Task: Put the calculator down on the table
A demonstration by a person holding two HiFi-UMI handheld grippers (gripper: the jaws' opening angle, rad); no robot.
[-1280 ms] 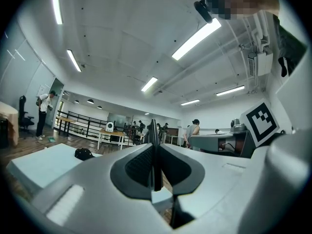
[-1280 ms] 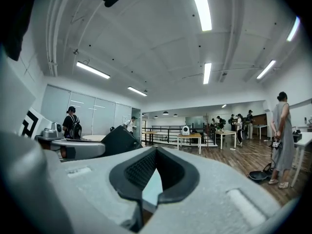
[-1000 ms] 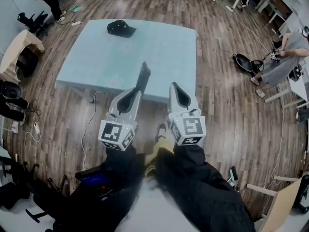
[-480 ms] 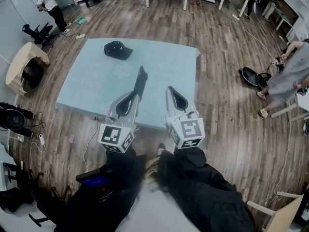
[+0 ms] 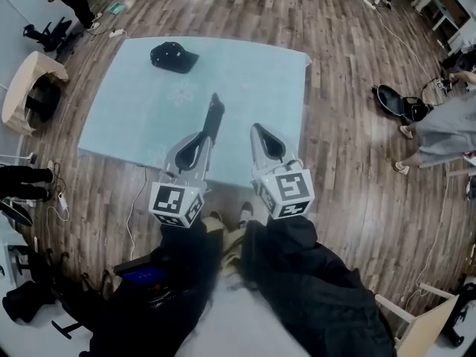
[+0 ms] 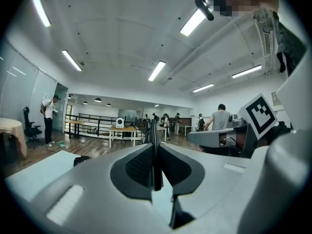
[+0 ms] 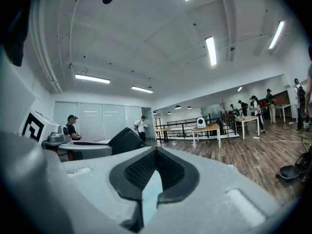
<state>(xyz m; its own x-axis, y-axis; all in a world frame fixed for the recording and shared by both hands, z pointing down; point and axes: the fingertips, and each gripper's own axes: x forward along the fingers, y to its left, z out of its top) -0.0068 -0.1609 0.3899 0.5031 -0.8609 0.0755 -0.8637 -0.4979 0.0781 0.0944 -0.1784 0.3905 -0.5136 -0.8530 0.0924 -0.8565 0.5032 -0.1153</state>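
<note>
The left claw [image 5: 203, 141] is clamped on the calculator [image 5: 214, 116], a thin, dark, flat slab that juts forward from between the jaws. In the left gripper view it shows edge-on as a narrow black blade pressed between the two ribbed, dark pads, whose grey shells curve smoothly to either side. From the head view the calculator lies over the near half of the counter [image 5: 260, 73] and rests in the claw, not on the surface.

The right claw [image 5: 257, 131] is drawn narrow, its ribbed pads meeting with nothing between them. It sits just beside the left one, near the counter's front edge. Each gripper carries a white cube with black square markers at its rear.

The counter is a broad rectangle covered in a pale blue, matte cloth. A black cap [image 5: 171, 56], soft and rounded, lies on its far left part, well apart from the calculator. The floor [image 5: 349, 125] around it is brown wooden planking.
</note>
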